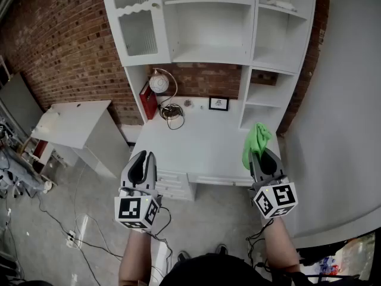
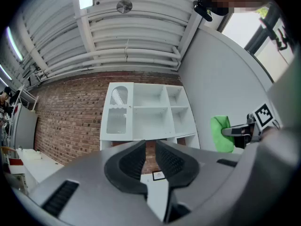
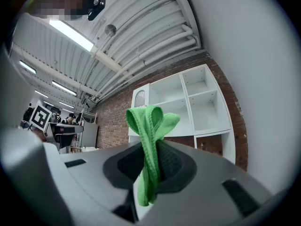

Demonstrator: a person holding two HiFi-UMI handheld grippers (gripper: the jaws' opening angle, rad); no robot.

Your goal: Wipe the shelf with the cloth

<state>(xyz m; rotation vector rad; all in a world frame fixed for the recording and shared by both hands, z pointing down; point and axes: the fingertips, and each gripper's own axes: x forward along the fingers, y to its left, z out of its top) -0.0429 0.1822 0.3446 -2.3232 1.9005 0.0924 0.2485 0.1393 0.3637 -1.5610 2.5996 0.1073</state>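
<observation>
My right gripper [image 1: 262, 158] sits at the lower right of the head view, jaws clenched on the green cloth [image 1: 256, 140]. The cloth is pinched as a fold between the pads, with its top bunching above the jaw tips and a short tail hanging below them. In that view the cloth shows against the right part of the white desk [image 1: 196, 145], well apart from the shelf [image 1: 208, 25]. My left gripper [image 1: 143, 161], at the lower left, has its jaws released – only a narrow gap, with nothing in it. The shelf fills the top centre of the frame. It is a white unit of open compartments standing on the desk against the brick wall [image 1: 65, 46], with a glazed door [image 1: 138, 31] at its upper left. On the desk under it, left to right, are a red book [image 1: 148, 100], a round lamp [image 1: 159, 83] over a tangle of cable [image 1: 171, 113], and a small framed picture [image 1: 218, 103]
</observation>
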